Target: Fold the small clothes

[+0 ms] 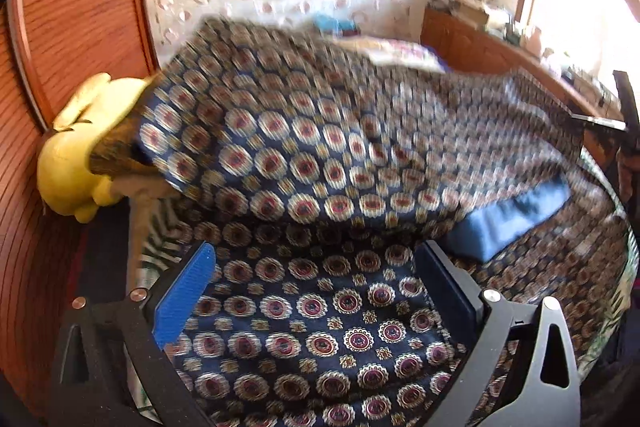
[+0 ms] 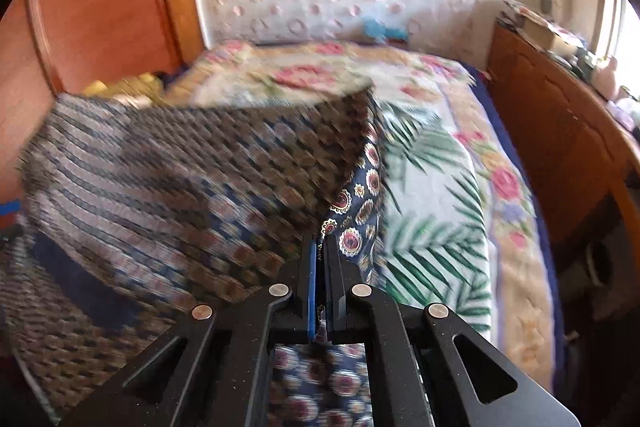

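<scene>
Right claw (image 2: pixel 320 251) (clamped) on patterned garment (image 2: pixel 352 211)

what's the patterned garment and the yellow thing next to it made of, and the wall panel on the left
Patterned garment: thin woven cloth, possibly silky or satin-like; it drapes in soft folds with a slight sheen, printed medallions on navy.
Yellow thing: looks like a plush toy, matte and rounded; blur leaves it uncertain.
Wall panel: reddish-brown wood or wood-look laminate, with fine horizontal ribs and a semi-gloss finish.

Patterned cloth (image 1: pixel 320 155): lifted part motion-blurred, medallions smeared. Yellow soft toy (image 1: pixel 76 163): partly hidden behind cloth. Clutter on wooden sideboard (image 2: pixel 560 39): too small to identify.
</scene>
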{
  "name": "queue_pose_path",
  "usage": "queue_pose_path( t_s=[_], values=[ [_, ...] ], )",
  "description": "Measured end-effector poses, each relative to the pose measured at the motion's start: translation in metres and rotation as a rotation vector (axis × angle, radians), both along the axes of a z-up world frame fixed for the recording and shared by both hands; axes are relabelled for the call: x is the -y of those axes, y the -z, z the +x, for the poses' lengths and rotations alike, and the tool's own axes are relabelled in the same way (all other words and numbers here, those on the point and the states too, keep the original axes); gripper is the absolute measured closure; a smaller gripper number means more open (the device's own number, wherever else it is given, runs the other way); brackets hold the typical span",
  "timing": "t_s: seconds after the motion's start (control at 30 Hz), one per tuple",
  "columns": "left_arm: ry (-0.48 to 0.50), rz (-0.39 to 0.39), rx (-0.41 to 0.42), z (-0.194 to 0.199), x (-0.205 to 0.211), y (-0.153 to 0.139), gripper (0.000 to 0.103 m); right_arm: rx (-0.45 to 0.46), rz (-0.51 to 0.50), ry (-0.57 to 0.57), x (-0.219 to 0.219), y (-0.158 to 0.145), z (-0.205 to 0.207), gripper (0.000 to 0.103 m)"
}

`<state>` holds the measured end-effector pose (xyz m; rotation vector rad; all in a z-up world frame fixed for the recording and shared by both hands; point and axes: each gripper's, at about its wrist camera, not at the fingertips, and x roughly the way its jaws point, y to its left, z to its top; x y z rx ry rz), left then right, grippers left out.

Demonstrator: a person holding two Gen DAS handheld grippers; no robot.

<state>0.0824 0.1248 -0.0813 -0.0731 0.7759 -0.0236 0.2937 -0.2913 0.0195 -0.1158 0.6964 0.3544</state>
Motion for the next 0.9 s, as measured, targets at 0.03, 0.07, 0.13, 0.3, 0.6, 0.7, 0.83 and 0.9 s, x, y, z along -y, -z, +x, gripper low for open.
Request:
queue_pose_path(
  t_s=[0.03, 0.07, 0.13, 0.3, 0.6, 0.7, 0.83, 0.9],
  values=[
    [-0.011, -0.003, 0.021, -0.003, -0.003, -0.006, 0.004, 0.015, 0.016, -0.007, 0.001, -0.006, -0.004, 0.1],
    [-0.025, -0.002, 0.043, -0.005, -0.007, -0.012, 0.004, 0.03, 0.04, -0.018, 0.0, -0.012, -0.007, 0.1],
    [-0.051, 0.002, 0.065, -0.01, -0.015, -0.019, 0.004, 0.049, 0.07, -0.03, 0.002, -0.02, -0.011, 0.1],
    [-0.13, -0.014, 0.08, -0.006, -0.046, -0.024, 0.02, 0.078, 0.107, -0.036, 0.012, -0.028, -0.027, 0.101],
    [-0.179, -0.041, 0.059, 0.017, -0.071, -0.014, 0.045, 0.082, 0.102, -0.044, 0.014, -0.029, -0.035, 0.101],
    [-0.211, -0.044, 0.046, 0.026, -0.079, -0.011, 0.045, 0.076, 0.098, -0.039, 0.014, -0.032, -0.034, 0.101],
    [-0.174, -0.06, 0.07, 0.029, -0.079, -0.014, 0.062, 0.071, 0.1, -0.043, 0.016, -0.036, -0.035, 0.101],
    [-0.165, -0.076, 0.055, 0.031, -0.079, -0.013, 0.09, 0.07, 0.1, -0.044, 0.017, -0.037, -0.036, 0.101]
  ],
)
